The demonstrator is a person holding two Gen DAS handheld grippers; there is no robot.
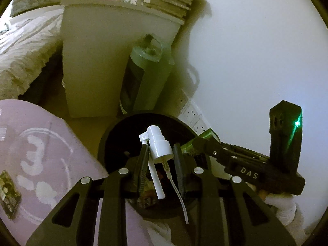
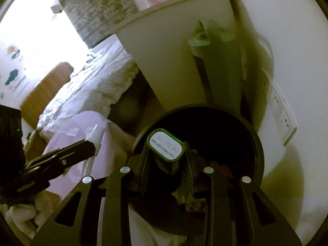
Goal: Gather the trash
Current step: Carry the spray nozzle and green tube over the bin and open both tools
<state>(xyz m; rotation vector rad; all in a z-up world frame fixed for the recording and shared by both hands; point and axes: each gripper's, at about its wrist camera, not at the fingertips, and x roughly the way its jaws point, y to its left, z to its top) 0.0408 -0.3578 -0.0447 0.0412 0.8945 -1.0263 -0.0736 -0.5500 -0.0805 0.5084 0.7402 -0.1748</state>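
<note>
A white spray-pump head (image 1: 158, 146) stood upright between the left gripper's fingers, its short nozzle pointing left, a white stem angling down beside it and a thin clear dip tube curving down below. It hung over the open mouth of a round black bin (image 1: 114, 129) on the floor, near the rim's front edge. A small green pack (image 2: 165, 148), its flat end bearing a white label with printed date code, was held end-on between the right gripper's fingers, above the same bin (image 2: 257, 141) and inside its rim. Crumpled scraps lay in the bin's dark bottom.
</note>
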